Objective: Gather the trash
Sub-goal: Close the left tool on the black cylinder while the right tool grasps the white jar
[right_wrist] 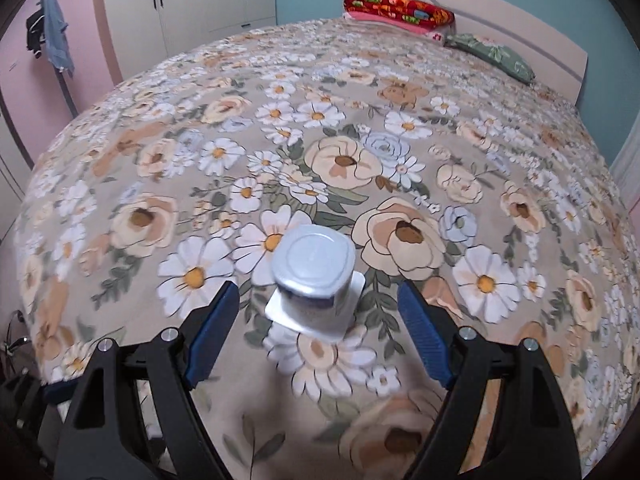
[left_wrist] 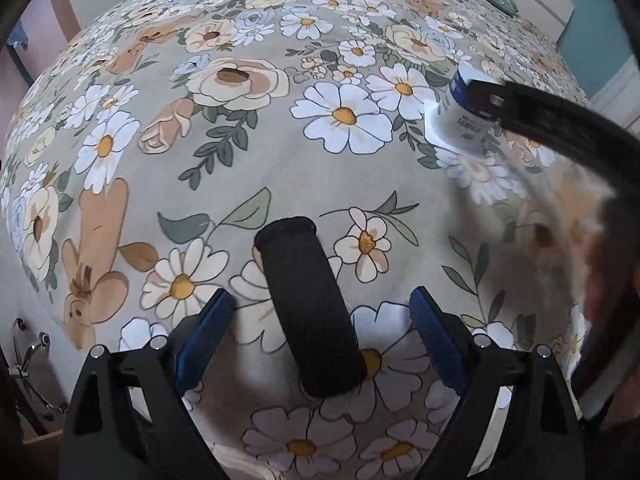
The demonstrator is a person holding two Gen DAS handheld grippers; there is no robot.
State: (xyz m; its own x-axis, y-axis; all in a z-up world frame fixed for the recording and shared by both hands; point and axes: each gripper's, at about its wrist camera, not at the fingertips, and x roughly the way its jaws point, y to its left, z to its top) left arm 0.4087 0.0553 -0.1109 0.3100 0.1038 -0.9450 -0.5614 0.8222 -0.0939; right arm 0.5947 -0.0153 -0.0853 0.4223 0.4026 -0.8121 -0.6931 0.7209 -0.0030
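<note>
Floral bedspread (right_wrist: 500,208), nothing collected yet — upturned yogurt cup (right_wrist: 314,276) and black roll (left_wrist: 310,308) untouched between wide-open, empty jaws.

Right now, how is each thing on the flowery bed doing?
White plastic yogurt cup with blue label: upside down on the bedspread, between the open right tongs, untouched.
Black ribbed fabric roll: lying flat between the open left tongs, not gripped.
Green leafy pillow: lying by the headboard.
</note>
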